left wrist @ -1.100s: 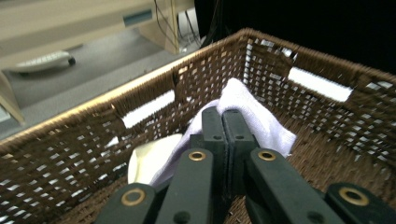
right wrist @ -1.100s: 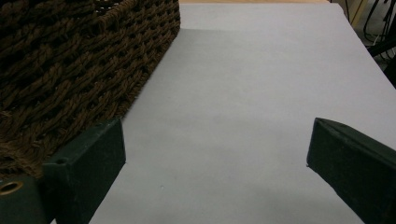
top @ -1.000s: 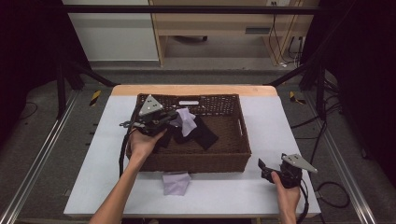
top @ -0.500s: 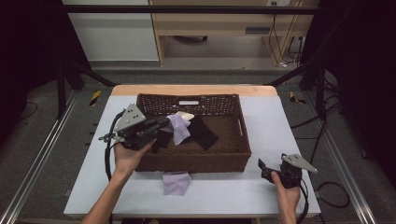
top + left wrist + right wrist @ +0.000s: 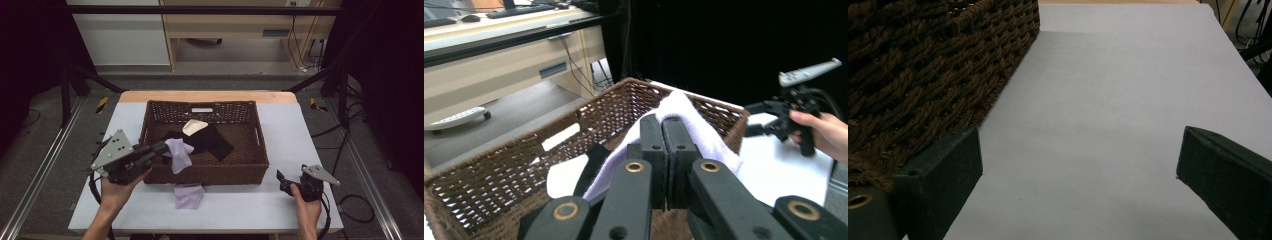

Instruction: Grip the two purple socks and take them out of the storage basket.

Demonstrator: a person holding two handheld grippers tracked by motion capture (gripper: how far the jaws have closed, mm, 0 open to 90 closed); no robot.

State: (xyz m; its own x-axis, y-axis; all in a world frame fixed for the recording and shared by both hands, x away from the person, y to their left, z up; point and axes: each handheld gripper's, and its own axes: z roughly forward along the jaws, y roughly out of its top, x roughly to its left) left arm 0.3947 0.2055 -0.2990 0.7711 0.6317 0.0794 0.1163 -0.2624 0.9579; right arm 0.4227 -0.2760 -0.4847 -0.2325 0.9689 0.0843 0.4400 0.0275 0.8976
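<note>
A brown wicker basket point(image 5: 205, 172) stands mid-table. Inside it lie a black cloth point(image 5: 215, 141) and a cream cloth point(image 5: 194, 126). My left gripper point(image 5: 165, 148) is shut on a lavender cloth point(image 5: 179, 155), which hangs over the basket's front-left rim. The left gripper view has the two jaws pressed together point(image 5: 663, 125) with that lavender cloth point(image 5: 694, 125) draped over them, above the basket point(image 5: 499, 175). A second lavender cloth point(image 5: 189, 195) lies on the table before the basket. My right gripper point(image 5: 280, 179) is open low over the table by the basket's front-right corner, its jaws point(image 5: 1080, 155) wide apart and holding nothing.
The white table point(image 5: 295, 130) has bare room to the right of the basket and along its front edge. In the right gripper view the basket wall point(image 5: 923, 65) is close on the left. Metal rails and cables run along the floor on both sides.
My left gripper has drawn back leftward and toward the person, carrying the lavender cloth from the basket's middle to its front-left rim. The right gripper has stayed put.
</note>
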